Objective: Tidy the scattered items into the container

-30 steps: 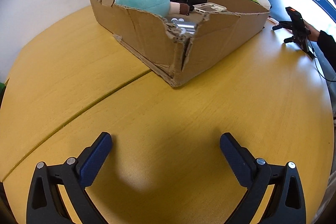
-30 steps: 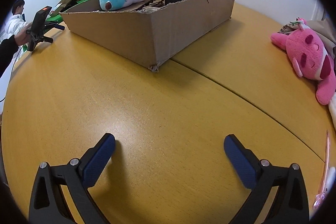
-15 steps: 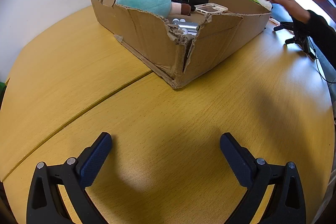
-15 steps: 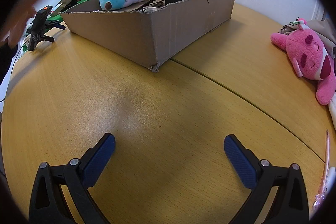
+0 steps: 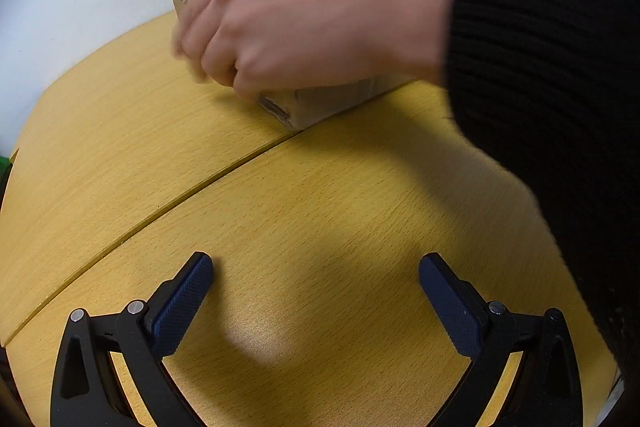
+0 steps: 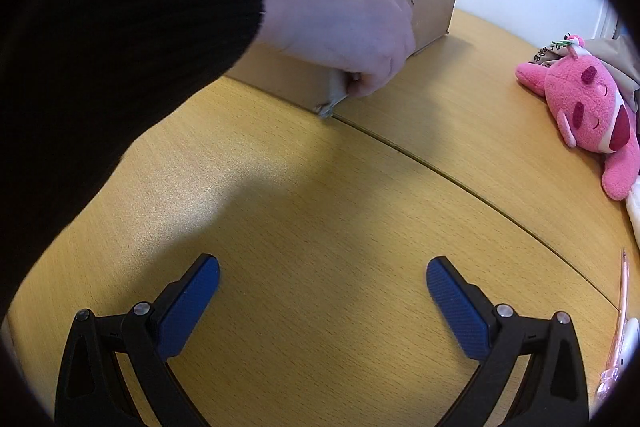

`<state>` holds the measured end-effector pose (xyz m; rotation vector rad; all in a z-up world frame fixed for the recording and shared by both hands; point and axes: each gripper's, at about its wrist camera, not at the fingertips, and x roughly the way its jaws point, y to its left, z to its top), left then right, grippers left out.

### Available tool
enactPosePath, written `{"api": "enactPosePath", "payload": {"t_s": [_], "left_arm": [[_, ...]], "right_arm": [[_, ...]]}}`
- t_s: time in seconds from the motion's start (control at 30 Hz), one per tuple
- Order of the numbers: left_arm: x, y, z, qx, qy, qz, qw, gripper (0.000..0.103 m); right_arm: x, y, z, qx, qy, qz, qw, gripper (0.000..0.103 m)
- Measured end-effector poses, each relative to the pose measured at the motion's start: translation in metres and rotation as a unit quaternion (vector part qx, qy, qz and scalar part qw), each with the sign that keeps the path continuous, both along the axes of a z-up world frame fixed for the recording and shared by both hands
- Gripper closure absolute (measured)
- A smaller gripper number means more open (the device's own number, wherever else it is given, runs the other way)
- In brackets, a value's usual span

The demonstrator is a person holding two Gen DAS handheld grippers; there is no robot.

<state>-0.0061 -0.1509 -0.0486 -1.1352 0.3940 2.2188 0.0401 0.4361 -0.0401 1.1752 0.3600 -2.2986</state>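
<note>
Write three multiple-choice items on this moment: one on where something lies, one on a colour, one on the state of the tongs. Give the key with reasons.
1. Where does the bare hand grip the cardboard box?
A. at its near corner
B. at its far wall
C. underneath it

2. What colour is the plush toy lying on the table?
A. green
B. pink
C. grey

3. How do the right tongs and left tongs stand?
A. both shut on a pen
B. one open, one shut
C. both open and empty

Key: 1 A, the fingers close at the corner nearest both cameras; 2 B, its fur is bright pink; 3 C, a wide gap with only table between the blue pads in each view.
</note>
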Motion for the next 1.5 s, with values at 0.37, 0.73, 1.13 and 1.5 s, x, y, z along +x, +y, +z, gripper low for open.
{"api": "enactPosePath", "payload": {"t_s": [0.37,0.73,1.13,1.5], "left_arm": [[-0.002,0.001,0.000,0.000,0.000,0.000,1.0000,0.000],[-0.006,0.001,0.003,0.000,0.000,0.000,1.0000,0.000],[-0.010,-0.001,0.008,0.000,0.000,0.000,1.0000,0.000],[-0.019,-0.005,0.015,0.000,0.000,0.000,1.0000,0.000]], "right_arm": [[0.003,0.002,0.000,0.000,0.001,0.000,1.000,0.000],[-0.002,0.001,0.002,0.001,0.001,0.001,1.000,0.000],[-0.002,0.001,0.002,0.002,0.001,0.000,1.000,0.000],[-0.004,0.001,0.003,0.002,0.001,0.001,1.000,0.000]]}}
